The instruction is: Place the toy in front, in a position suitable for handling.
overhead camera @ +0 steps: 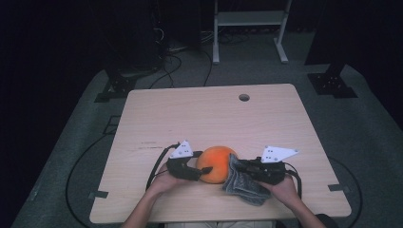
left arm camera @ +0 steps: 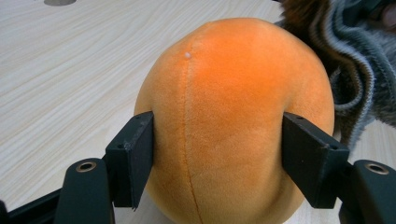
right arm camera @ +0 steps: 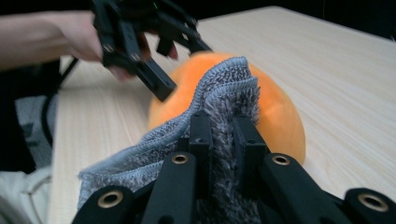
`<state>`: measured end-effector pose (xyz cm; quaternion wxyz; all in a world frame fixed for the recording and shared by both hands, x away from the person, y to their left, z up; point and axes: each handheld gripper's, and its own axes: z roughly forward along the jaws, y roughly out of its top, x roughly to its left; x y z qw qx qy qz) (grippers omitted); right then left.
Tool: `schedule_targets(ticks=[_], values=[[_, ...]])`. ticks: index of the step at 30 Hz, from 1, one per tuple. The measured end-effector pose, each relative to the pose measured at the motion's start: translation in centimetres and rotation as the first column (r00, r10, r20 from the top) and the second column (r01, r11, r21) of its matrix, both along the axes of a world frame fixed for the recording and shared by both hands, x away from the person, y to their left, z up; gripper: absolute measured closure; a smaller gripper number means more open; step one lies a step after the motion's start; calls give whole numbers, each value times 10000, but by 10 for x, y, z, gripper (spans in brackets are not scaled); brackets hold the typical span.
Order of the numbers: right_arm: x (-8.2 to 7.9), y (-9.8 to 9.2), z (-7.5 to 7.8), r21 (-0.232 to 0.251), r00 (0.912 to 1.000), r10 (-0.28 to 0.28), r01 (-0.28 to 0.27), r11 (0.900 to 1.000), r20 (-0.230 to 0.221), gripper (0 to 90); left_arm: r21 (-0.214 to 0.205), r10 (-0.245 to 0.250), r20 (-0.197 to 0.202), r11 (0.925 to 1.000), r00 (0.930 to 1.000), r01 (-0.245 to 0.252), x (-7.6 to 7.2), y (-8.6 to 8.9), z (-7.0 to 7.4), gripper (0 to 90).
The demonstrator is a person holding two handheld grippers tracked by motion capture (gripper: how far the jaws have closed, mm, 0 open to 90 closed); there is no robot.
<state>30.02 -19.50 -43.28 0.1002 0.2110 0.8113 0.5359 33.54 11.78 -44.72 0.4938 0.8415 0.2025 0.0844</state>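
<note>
Left tongs (left arm camera: 217, 154) part-closed in grip; right tongs (right arm camera: 224, 135) clamped shut.

Wooden table (overhead camera: 190, 118) bears orange plush (overhead camera: 216, 161), grey cloth (overhead camera: 244, 186).

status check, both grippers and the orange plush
Left gripper jaws clamped on orange plush. Right gripper pinching grey cloth against it. Nothing in the way.

Grey cloth (left arm camera: 355, 60) cut off at the frame's right edge.
</note>
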Motion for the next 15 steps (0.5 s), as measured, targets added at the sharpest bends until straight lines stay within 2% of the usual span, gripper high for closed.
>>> schedule_targets(ticks=[3, 7, 9, 10, 11, 13, 15], values=[[3, -1, -5, -105, 9999, -105, 104, 9999, -92, 797, -71, -18, -35, 10000, 10000, 18, 1, 1, -1, 302], [4, -13, -13, -612, 9973, -601, 575, 9965, -416, 797, -55, -126, 28, 9999, 9999, 126, 0, 2, -1, 300], [4, -18, -14, -589, 9964, -670, 640, 9962, -513, 797, -24, -160, 92, 9999, 9998, 160, -1, 0, 0, 301], [4, -18, -9, -235, 9973, -541, 530, 9983, -489, 796, 26, -212, 197, 9998, 9996, 211, -3, -1, 0, 302], [4, -18, -9, -235, 9973, -541, 530, 9983, -489, 796, 26, -212, 197, 9998, 9996, 211, -3, -1, 0, 304], [7, -9, 1, 30, 9994, -327, 328, 9995, -134, 795, 103, -284, 259, 9996, 9993, 281, -4, -2, 0, 308], [9, -7, 3, 53, 9995, -295, 295, 9996, -56, 794, 148, -388, 271, 9992, 9989, 384, -5, -2, 1, 304]])
